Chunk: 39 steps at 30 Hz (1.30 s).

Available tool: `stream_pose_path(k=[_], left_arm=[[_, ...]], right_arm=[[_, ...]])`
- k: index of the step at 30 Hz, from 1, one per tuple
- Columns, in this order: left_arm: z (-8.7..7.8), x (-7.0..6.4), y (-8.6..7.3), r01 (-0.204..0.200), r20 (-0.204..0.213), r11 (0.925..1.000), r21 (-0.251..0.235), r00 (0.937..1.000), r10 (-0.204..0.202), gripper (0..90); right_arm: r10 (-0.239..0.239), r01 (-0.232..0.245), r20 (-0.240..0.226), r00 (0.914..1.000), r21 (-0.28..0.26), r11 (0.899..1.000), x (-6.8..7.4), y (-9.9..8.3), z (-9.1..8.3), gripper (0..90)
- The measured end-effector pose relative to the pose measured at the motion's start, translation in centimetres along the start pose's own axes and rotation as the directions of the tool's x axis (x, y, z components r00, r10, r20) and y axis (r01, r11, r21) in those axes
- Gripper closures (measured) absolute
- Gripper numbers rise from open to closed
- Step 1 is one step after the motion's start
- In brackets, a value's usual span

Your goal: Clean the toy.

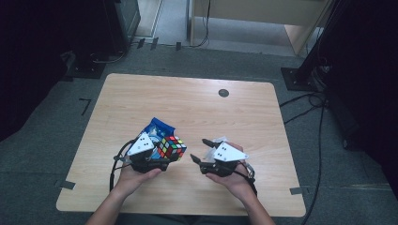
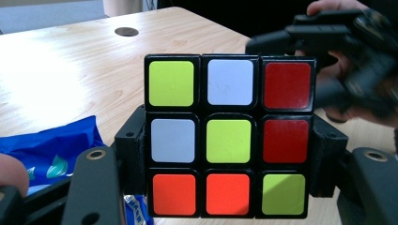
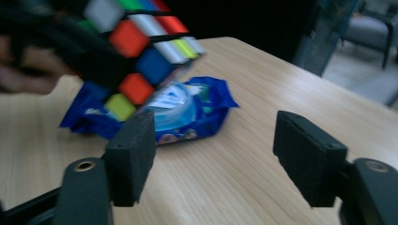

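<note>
The cube (image 2: 227, 136) sits clamped between the left gripper's (image 1: 162, 154) jaws, lifted just above the table (image 1: 197, 112), over the near-left part. The left gripper view gives its facing side: yellow, white, red on top; white, yellow, red; orange, orange, yellow below. Under it lies a blue packet (image 3: 187, 108), its clear lid plain in the right gripper view. The right gripper (image 3: 216, 150) hangs just beside, jaws spread wide, gripping nothing.
</note>
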<state>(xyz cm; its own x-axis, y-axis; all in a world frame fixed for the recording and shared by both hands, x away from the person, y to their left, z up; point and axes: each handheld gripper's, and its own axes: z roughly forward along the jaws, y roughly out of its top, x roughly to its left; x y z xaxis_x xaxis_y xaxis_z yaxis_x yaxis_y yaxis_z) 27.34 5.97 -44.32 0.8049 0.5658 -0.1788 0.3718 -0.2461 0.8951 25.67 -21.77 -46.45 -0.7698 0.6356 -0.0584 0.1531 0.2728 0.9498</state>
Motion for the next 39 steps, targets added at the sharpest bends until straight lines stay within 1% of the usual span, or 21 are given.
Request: stream_pose_path(k=[1, 2, 4, 5, 8, 10, 14, 15, 17, 19, 22, 23, 25, 26, 28, 30, 31, 33, 35, 37, 39], left_arm=[[0.0, 0.0, 0.0, 0.004, 0.002, 1.0000, 0.001, 1.0000, -0.004, 33.8], [0.0, 0.0, 0.0, 0.007, 0.004, 1.0000, 0.003, 1.0000, -0.007, 33.8], [0.2, 0.0, 0.1, 0.016, 0.012, 0.9998, 0.011, 0.9998, -0.016, 33.8], [0.2, -0.1, 0.1, 0.019, 0.017, 0.9997, 0.014, 0.9997, -0.019, 33.8], [0.4, -0.4, 0.2, 0.023, 0.034, 0.9995, 0.020, 0.9991, -0.024, 33.8], [0.5, -0.6, 0.2, 0.025, 0.043, 0.9994, 0.026, 0.9987, -0.026, 33.8], [0.8, -0.8, 0.2, 0.032, 0.052, 0.9989, 0.033, 0.9981, -0.033, 33.8], [0.8, -0.7, 0.2, 0.038, 0.051, 0.9988, 0.030, 0.9979, -0.039, 33.8], [0.7, -0.6, 0.3, 0.050, 0.052, 0.9986, 0.019, 0.9974, -0.051, 33.7], [0.5, -0.5, 0.3, 0.061, 0.056, 0.9981, 0.004, 0.9965, -0.061, 33.7], [0.4, -0.7, 0.4, 0.059, 0.038, 0.9982, -0.011, 0.9976, -0.059, 33.7], [0.4, -0.7, 0.5, 0.065, 0.035, 0.9977, -0.019, 0.9973, -0.064, 33.6], [0.3, -0.6, 0.5, 0.080, 0.045, 0.9964, -0.028, 0.9958, -0.079, 33.6], [0.3, -0.6, 0.6, 0.090, 0.048, 0.9952, -0.037, 0.9949, -0.088, 33.5], [0.2, -0.6, 0.6, 0.095, 0.057, 0.9948, -0.036, 0.9941, -0.093, 32.9], [0.5, -0.9, 0.5, 0.075, 0.047, 0.9971, -0.015, 0.9961, -0.074, 31.7], [0.6, -1.0, 0.5, 0.080, 0.044, 0.9966, -0.018, 0.9959, -0.079, 31.6], [0.5, -1.1, 0.5, 0.071, 0.035, 0.9970, -0.032, 0.9970, -0.070, 32.6], [0.4, -1.1, 0.6, 0.061, 0.025, 0.9978, -0.027, 0.9979, -0.060, 33.4], [0.4, -0.9, 0.5, 0.070, 0.027, 0.9973, -0.023, 0.9972, -0.069, 33.4], [0.4, -0.7, 0.4, 0.093, 0.042, 0.9954, -0.025, 0.9949, -0.092, 33.5]], right_arm=[[-0.053, 0.052, -0.010, 0.9986, -0.007, 0.999, 0.7, 0.1, 0.3, 27.6], [-0.089, 0.088, -0.017, 0.9959, -0.012, 0.996, 1.3, 0.2, 0.5, 26.7], [-0.139, 0.139, -0.021, 0.9900, -0.021, 0.990, 2.3, 0.3, 0.9, 21.0], [-0.172, 0.172, -0.015, 0.9850, -0.019, 0.985, 2.8, 0.3, 1.2, 18.8], [-0.270, 0.270, 0.009, 0.9629, -0.012, 0.963, 3.9, 0.5, 1.8, 17.3], [-0.303, 0.303, 0.016, 0.9528, -0.017, 0.953, 4.5, 0.5, 2.1, 18.6], [-0.378, 0.381, 0.079, 0.9223, -0.017, 0.925, 5.3, 0.4, 2.4, 25.6], [-0.389, 0.391, 0.089, 0.9171, -0.010, 0.920, 5.4, 0.5, 2.4, 26.5], [-0.388, 0.391, 0.112, 0.9148, 0.000, 0.921, 5.6, 0.4, 2.5, 29.4], [-0.371, 0.373, 0.124, 0.9205, 0.008, 0.928, 5.9, 0.3, 2.5, 32.7], [-0.277, 0.279, 0.123, 0.9529, 0.002, 0.960, 6.1, 0.5, 2.5, 33.0], [-0.256, 0.258, 0.123, 0.9588, -0.001, 0.966, 6.2, 0.6, 2.6, 33.0], [-0.179, 0.183, 0.127, 0.9756, -0.022, 0.983, 6.4, 0.8, 2.6, 33.2], [-0.154, 0.159, 0.131, 0.9794, -0.032, 0.987, 6.4, 0.9, 2.6, 33.3], [-0.109, 0.118, 0.139, 0.9844, -0.056, 0.991, 6.7, 1.1, 2.6, 33.4], [-0.073, 0.087, 0.152, 0.9856, -0.082, 0.993, 7.0, 1.3, 2.5, 33.4], [-0.057, 0.073, 0.154, 0.9864, -0.098, 0.993, 7.1, 1.5, 2.4, 33.4], [-0.063, 0.078, 0.151, 0.9865, -0.100, 0.992, 7.3, 1.5, 2.5, 33.4], [-0.054, 0.068, 0.139, 0.9889, -0.097, 0.993, 7.3, 1.3, 2.7, 33.4], [-0.059, 0.071, 0.128, 0.9901, -0.098, 0.993, 7.2, 1.2, 2.8, 33.3], [-0.092, 0.104, 0.132, 0.9870, -0.081, 0.991, 7.2, 1.1, 2.9, 33.4]])
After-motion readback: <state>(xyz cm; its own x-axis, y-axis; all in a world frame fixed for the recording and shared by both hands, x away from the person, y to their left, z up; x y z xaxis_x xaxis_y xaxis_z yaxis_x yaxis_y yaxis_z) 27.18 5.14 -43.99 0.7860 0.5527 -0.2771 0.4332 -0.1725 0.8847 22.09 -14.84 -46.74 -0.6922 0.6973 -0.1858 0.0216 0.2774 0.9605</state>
